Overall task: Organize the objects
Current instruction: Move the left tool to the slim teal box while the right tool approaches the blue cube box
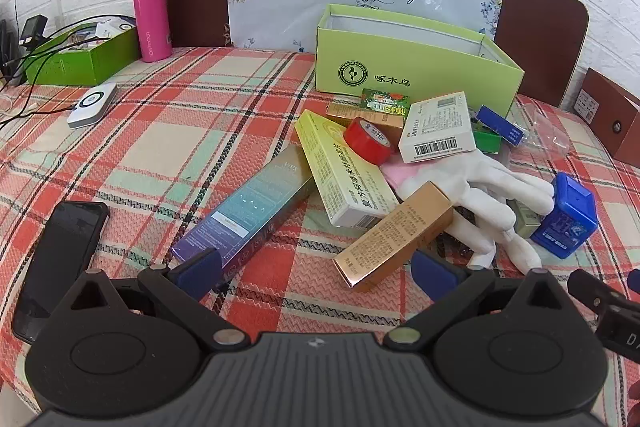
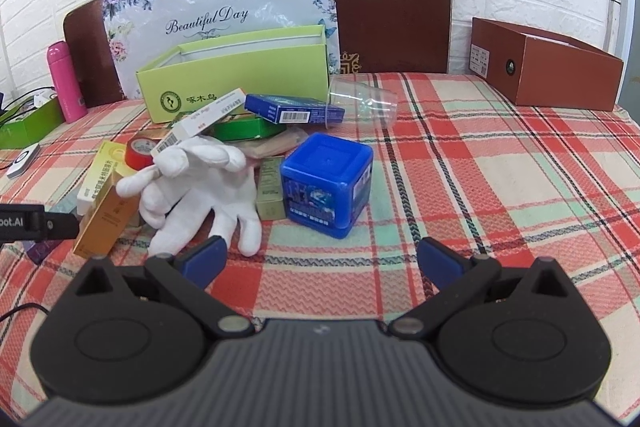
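Nothing sorted yet, by the look of it: the light green box point(image 1: 412, 67) straight ahead of your left gripper point(image 1: 316, 273) shows only bare inside walls from this angle, and the whole pile lies loose on the plaid cloth point(image 1: 192, 131) in front of it. Your left gripper hangs with jaws spread wide and nothing between them; the right gripper point(image 2: 320, 261) is the same, wide open and empty. Just ahead of the left one, the long teal-purple box point(image 1: 244, 215) runs up past its left finger and the gold box point(image 1: 394, 233) lies near its right finger. Beyond those, a yellow box point(image 1: 344, 171), a red tape roll point(image 1: 370, 141) and a white barcode box point(image 1: 436, 129) overlap one another, so lifting one may shift its neighbours. The white gloves point(image 2: 200, 187) sprawl ahead and left of your right gripper, draped over boxes; the blue cube point(image 2: 328, 183) stands dead ahead of it, clear on its near side. Farther off, a flat blue box point(image 2: 294, 109) and a clear plastic cup point(image 2: 364, 103) lying on its side. Off-pile: a phone point(image 1: 60, 259) close to the left of your left gripper, a pink bottle point(image 1: 150, 13) and a dark green box point(image 1: 80, 61) with cables far left, a brown box point(image 2: 548, 67) far right. All of the sorting is left, I judge.
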The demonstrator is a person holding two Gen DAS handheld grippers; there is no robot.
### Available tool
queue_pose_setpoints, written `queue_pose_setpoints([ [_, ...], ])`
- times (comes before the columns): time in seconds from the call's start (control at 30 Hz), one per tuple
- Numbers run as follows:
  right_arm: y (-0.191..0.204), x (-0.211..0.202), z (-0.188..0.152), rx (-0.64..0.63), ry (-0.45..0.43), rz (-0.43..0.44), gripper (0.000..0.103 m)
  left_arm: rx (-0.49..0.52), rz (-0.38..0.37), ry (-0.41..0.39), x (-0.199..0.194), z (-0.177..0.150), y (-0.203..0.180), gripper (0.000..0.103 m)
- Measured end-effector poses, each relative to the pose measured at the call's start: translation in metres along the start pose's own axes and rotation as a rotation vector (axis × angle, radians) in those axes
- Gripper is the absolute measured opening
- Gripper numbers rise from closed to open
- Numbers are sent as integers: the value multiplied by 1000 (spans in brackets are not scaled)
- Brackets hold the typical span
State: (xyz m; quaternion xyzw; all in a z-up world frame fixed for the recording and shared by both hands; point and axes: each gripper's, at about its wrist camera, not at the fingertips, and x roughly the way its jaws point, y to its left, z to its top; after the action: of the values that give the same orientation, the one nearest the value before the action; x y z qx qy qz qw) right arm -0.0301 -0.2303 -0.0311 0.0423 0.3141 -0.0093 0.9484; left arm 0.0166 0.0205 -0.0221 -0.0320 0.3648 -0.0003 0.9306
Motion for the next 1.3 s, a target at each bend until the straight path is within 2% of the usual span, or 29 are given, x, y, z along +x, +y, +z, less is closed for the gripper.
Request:
queue_pose_setpoints([
  [0.4,1,14,1,-13,4,7,103,-1,-7,25,10,2,-1,103],
  [0.53,4,17,1,-47,-16,0,103,4,-45,24,12,1,3,103],
  [0.63,2,18,2,-36,-19,35,103,2,-83,1,11,0,10,103],
  [0.83,-6,24,2,26,-17,78,103,-45,-89,-40,13,9,41,103],
  [0.97,-12,28,3,51,-18,78,103,10,-78,-38,29,21,55,102],
  [1.07,-16,29,5,69,-18,69,103,79,-87,26,53,26,56,87],
  [1.13,-19,31,6,82,-15,49,103,87,-104,53,68,28,55,82],
  [1.17,-20,32,6,79,-15,42,103,85,-107,69,75,28,55,74],
  [1.23,-21,33,9,54,-23,26,103,97,-90,60,79,29,50,69],
  [1.3,-22,36,13,16,-49,5,103,97,-127,67,74,29,46,51],
])
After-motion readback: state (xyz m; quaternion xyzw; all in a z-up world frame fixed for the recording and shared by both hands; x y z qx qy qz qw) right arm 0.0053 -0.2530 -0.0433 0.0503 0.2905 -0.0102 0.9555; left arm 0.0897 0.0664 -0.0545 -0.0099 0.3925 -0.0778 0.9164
